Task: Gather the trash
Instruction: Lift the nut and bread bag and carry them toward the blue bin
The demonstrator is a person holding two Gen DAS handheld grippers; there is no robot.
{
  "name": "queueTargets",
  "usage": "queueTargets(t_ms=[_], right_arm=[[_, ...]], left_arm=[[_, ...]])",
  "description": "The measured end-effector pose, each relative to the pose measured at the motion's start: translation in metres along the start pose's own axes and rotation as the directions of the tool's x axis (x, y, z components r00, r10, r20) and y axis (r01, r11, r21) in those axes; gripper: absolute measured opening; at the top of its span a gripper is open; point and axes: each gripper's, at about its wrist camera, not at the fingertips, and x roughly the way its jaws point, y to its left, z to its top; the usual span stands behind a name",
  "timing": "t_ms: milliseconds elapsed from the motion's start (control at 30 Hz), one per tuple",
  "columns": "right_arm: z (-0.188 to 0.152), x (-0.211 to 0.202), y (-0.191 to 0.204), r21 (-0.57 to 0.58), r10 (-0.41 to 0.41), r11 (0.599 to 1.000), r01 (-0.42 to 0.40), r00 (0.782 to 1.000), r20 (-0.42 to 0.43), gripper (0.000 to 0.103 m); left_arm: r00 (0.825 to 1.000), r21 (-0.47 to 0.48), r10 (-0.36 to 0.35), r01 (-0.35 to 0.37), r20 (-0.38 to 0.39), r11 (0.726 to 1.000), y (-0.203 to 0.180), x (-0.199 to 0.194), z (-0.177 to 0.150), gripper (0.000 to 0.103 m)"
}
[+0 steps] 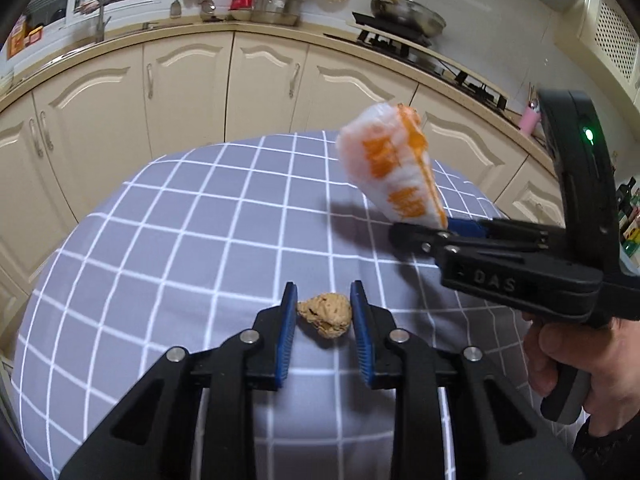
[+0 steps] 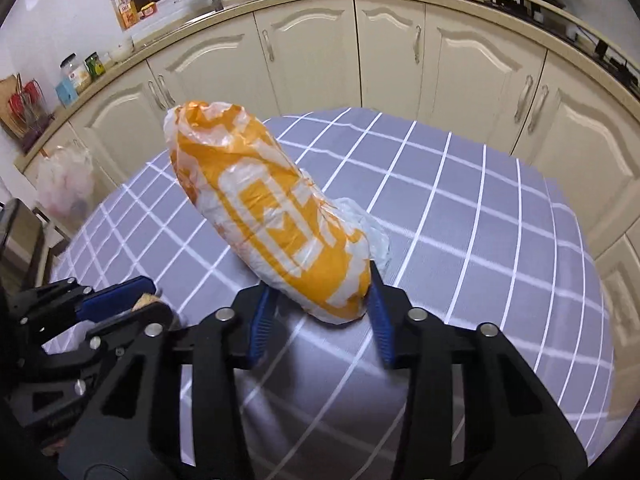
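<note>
— Looking at the left gripper (image 1: 324, 300), which way does the crumpled brown scrap (image 1: 325, 314) lie?

— Dead ahead, on the checked tablecloth (image 1: 160, 240), between the fingers; they stand apart, a small gap each side.

— And the right gripper (image 2: 320, 304)?

— Clamped on the orange-and-white bag (image 2: 268, 212), held off the cloth, its long axis slanting up and away. The left is plainly nearer the scrap.

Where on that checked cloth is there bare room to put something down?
Most of the tablecloth is bare: the whole stretch toward the cabinets and its left side. It is crowded near the camera, where the left gripper brackets the brown scrap and the right gripper holds the orange bag.
</note>
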Motion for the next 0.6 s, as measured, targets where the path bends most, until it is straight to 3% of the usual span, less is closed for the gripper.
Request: queueTargets(t_ms=[333, 600], right_arm=[[-0.046, -0.056, 0.007, 0.097, 0.026, 0.995, -0.032, 0.998, 0.065, 0.036], [-0.097, -0.133, -0.009, 0.148, 0.022, 0.988, -0.050, 0.983, 0.183, 0.036]], left_arm=[[0.997, -0.008, -0.022, 0.023, 0.068, 1.000, 0.001, -0.043, -0.019, 0.026], [0.989, 0.055, -0.060, 0.053, 0.138, 0.997, -0.037, -0.091, -0.046, 0.026]])
